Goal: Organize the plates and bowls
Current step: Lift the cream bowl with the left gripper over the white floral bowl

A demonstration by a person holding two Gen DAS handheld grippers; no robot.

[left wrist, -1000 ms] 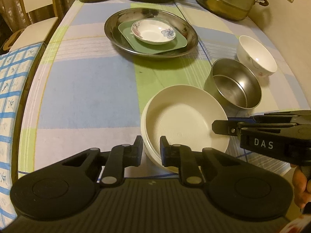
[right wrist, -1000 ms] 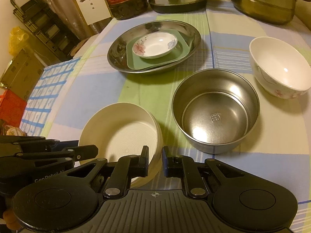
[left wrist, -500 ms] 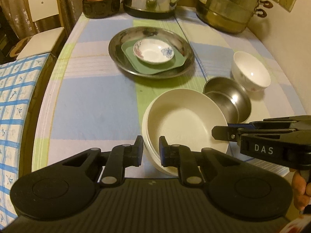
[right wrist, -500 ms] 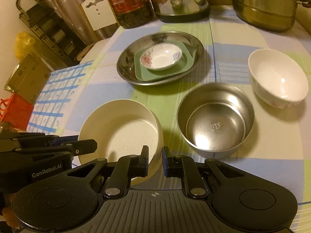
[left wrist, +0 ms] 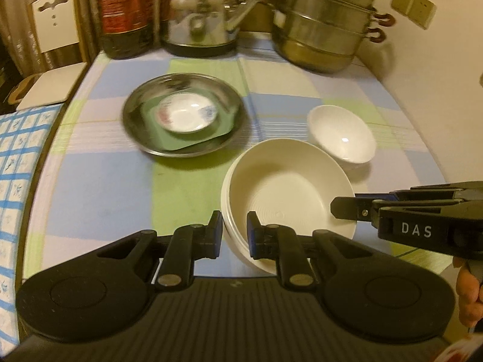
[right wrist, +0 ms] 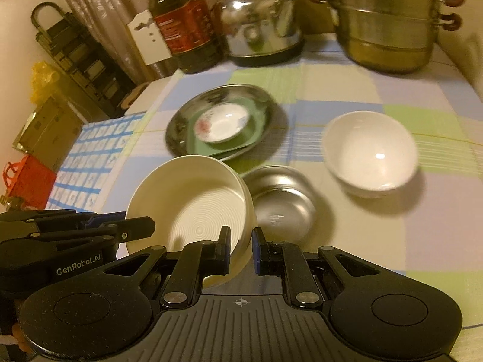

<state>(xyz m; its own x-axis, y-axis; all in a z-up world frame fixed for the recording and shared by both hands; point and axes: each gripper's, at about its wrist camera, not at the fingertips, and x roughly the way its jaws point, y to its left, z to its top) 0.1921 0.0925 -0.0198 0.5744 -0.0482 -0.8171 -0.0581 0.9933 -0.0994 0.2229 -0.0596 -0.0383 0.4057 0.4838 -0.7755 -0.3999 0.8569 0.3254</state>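
Note:
Both grippers hold one cream ribbed bowl (left wrist: pixel 289 187) by its rim, lifted above the table. My left gripper (left wrist: pixel 235 232) is shut on its near-left rim. My right gripper (right wrist: pixel 240 249) is shut on its right rim, and the bowl (right wrist: pixel 193 208) is tilted in that view. A steel bowl (right wrist: pixel 280 202) sits on the table just right of and below the lifted bowl; the left wrist view hides it. A white floral bowl (right wrist: pixel 369 154) stands farther right. A steel plate (left wrist: pixel 184 117) holds a green square plate (left wrist: pixel 193 135) and a small floral dish (left wrist: pixel 187 113).
At the back stand a dark oil bottle (left wrist: pixel 123 15), a steel kettle (left wrist: pixel 202 15) and a stacked steel steamer pot (left wrist: pixel 320 27). A wall (left wrist: pixel 437 75) runs along the right. A chair (left wrist: pixel 54 45) and a blue checked cloth (left wrist: pixel 18 157) lie beyond the left table edge.
Both grippers have raised the cream bowl off the table and carried it right, partly over the steel bowl. The views rose and tilted, so the kettle and pots show.

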